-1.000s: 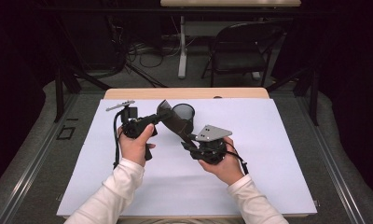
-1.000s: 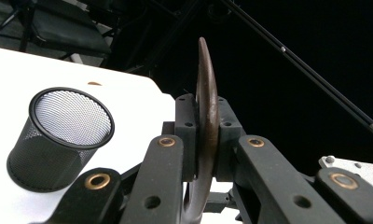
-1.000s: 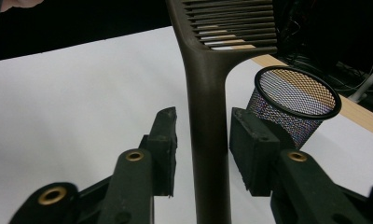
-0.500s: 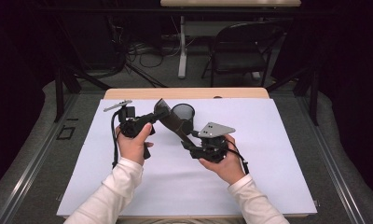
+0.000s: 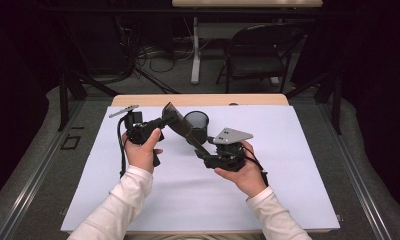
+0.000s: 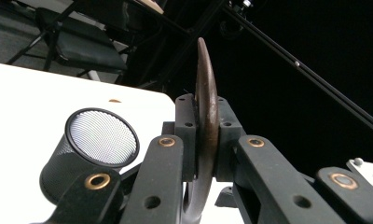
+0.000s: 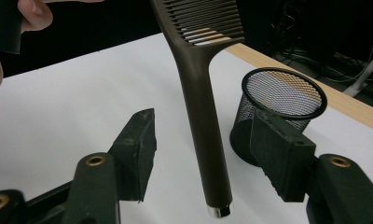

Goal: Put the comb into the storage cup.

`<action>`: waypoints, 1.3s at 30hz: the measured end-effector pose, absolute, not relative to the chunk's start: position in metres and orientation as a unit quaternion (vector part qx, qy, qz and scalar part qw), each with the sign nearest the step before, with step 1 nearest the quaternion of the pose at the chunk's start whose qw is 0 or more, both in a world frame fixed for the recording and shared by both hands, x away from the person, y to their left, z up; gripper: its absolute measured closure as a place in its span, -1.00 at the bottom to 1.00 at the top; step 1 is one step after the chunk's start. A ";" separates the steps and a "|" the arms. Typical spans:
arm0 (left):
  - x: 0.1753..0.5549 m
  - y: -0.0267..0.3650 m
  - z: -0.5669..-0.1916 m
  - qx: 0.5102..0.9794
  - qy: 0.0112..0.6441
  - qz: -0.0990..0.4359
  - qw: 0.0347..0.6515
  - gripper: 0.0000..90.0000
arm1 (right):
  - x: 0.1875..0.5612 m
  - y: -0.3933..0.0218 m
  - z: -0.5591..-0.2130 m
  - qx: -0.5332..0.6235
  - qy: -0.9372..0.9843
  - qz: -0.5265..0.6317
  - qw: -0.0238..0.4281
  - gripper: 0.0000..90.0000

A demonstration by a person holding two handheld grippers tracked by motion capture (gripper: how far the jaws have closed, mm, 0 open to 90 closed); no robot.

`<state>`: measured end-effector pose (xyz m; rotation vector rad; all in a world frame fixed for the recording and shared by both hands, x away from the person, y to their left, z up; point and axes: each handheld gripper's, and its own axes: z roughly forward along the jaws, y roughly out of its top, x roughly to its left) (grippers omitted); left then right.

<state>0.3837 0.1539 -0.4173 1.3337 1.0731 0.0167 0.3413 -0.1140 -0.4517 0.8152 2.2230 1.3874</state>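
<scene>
Left gripper [image 5: 172,118] pinching brown comb [image 5: 180,125], frame centre; right gripper [image 7: 201,161] jaws just opened, spread clear of handle; mesh cup [image 5: 196,121] behind.

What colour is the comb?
Dark brown comb, clearest in the right gripper view.

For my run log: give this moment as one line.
left gripper: shut on comb | right gripper: open, jaws just opening around comb handle | mesh cup: upright on table

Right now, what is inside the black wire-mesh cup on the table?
The black wire-mesh cup looks empty: mesh wall shows through its open top. Its bottom is not visible, partly covered by the right gripper's pad.
</scene>
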 end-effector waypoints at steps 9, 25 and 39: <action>0.388 0.157 -0.412 0.582 0.477 0.021 0.658 0.88 | 0.344 -0.120 -0.450 0.309 0.786 0.502 0.188 -0.30; 0.397 0.158 -0.399 0.576 0.483 0.041 0.659 0.88 | 0.343 -0.133 -0.444 0.309 0.792 0.502 0.158 -0.47; 0.403 0.156 -0.381 0.575 0.482 0.062 0.658 0.88 | 0.343 -0.137 -0.443 0.316 0.783 0.508 0.171 -0.68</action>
